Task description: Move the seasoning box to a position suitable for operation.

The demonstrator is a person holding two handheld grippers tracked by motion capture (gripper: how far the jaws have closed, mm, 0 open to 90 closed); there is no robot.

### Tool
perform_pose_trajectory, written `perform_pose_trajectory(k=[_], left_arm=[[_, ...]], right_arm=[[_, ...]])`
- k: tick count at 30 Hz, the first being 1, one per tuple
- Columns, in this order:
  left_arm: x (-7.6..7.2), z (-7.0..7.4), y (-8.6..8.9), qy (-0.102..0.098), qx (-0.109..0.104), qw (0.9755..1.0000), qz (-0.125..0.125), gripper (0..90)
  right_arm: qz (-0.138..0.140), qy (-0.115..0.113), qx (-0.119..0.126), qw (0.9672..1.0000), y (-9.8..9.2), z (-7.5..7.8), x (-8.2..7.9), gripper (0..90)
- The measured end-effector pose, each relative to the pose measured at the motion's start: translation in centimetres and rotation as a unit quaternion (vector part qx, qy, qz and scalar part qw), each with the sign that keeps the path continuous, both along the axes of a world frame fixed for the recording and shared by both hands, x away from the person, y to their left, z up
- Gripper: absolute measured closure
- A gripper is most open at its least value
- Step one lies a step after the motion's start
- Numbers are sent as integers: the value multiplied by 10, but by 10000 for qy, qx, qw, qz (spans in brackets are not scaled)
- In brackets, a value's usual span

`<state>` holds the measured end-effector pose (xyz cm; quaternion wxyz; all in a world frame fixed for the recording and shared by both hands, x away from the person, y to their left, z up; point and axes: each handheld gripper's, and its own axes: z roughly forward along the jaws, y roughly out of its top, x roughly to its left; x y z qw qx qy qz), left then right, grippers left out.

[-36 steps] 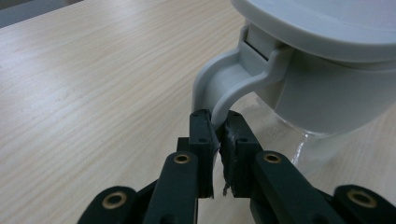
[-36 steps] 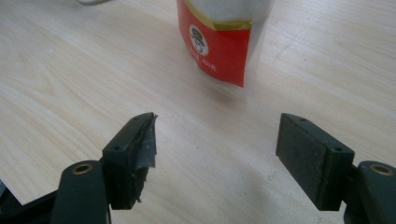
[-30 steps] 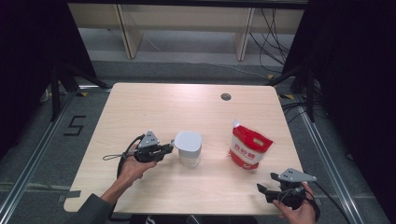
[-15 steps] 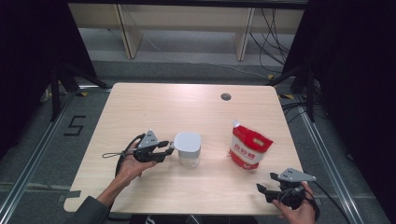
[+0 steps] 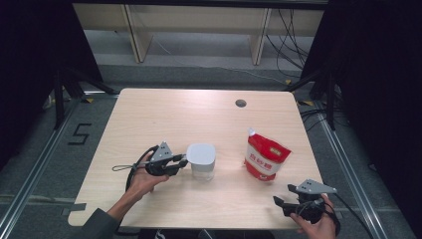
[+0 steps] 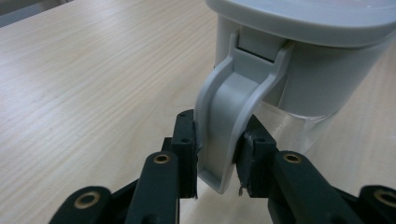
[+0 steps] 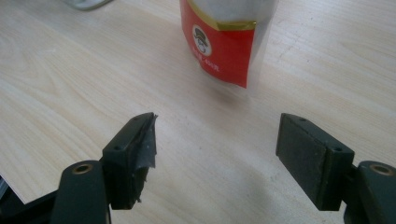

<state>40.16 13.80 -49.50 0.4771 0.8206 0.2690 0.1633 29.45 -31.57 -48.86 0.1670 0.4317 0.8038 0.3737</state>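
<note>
From above, our left gripper (image 5: 183,163) meets the squarish grey-lidded container (image 5: 201,160), left of the glossy red pouch (image 5: 265,160). Its jaws, just closing, pinch the smooth plastic latch (image 6: 224,126). Our right gripper (image 7: 215,144) gapes empty over pale woodgrain table (image 7: 70,70).

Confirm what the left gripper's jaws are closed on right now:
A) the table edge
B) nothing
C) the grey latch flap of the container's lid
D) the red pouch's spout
C: in the left gripper view, the left gripper has its jaws pressing either side of the grey latch flap hanging from the container lid.
</note>
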Motion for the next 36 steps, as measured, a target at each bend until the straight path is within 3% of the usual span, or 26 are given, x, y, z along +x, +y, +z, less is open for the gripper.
perform_pose_trajectory(k=[1, 2, 4, 8, 9, 11, 12, 16, 17, 19, 24, 25, 28, 29, 30, 34, 36], left_arm=[[-3, 1, -1, 58, 34, 10000, 18, 708], [-7, 1, -3, 26, 44, 10000, -6, 708], [-14, 1, -7, 71, 59, 10000, -35, 708], [-23, 3, -10, 151, 53, 9998, -77, 704], [-27, 2, -13, 211, -41, 9998, 10, 703], [-29, 2, -13, 179, -7, 9998, -38, 702], [-31, 2, -13, 216, -20, 9998, -28, 702], [-39, 3, -18, 183, 79, 9996, -200, 701], [-41, 2, -20, 225, 33, 9995, -199, 701], [-45, 3, -21, 266, 8, 9995, -179, 698], [-46, 2, -20, 220, -18, 9994, -279, 692], [-48, 2, -21, 300, -39, 9993, -199, 692], [-51, 2, -23, 230, -78, 9994, -234, 691], [-53, 2, -24, 305, -76, 9993, -181, 690], [-53, 2, -24, 262, -96, 9994, -209, 690], [-56, 2, -24, 235, -34, 9995, -184, 685], [-55, 3, -24, 361, 24, 9989, -288, 654]], right_arm=[[-85, 27, 21, 10000, 1, 1, -2, 296], [38, -90, -15, 10000, 0, 0, 0, 295], [51, -108, -29, 9999, 1, 1, 0, 296], [127, -26, 45, 9999, 1, 0, 1, 295], [97, -52, 14, 9999, 0, 1, 0, 295], [-51, 47, 92, 9999, 2, 2, -3, 295], [0, -66, 54, 10000, 1, 2, -2, 295], [84, -135, -1, 9999, 0, 1, -1, 295], [3, -26, 85, 10000, 2, 2, -3, 295], [130, -129, 45, 9998, 1, 2, -1, 295], [137, -141, 28, 9998, 1, 1, 0, 294], [140, -149, 27, 9998, 0, 1, 0, 294], [174, -101, 58, 9998, 1, 1, -1, 292], [154, -175, -7, 9997, 1, 2, -1, 292], [74, -5, 89, 9999, 3, 2, -2, 292], [186, -151, -58, 9997, 3, 2, -2, 291], [199, -131, -56, 9997, 3, 1, -1, 291]])
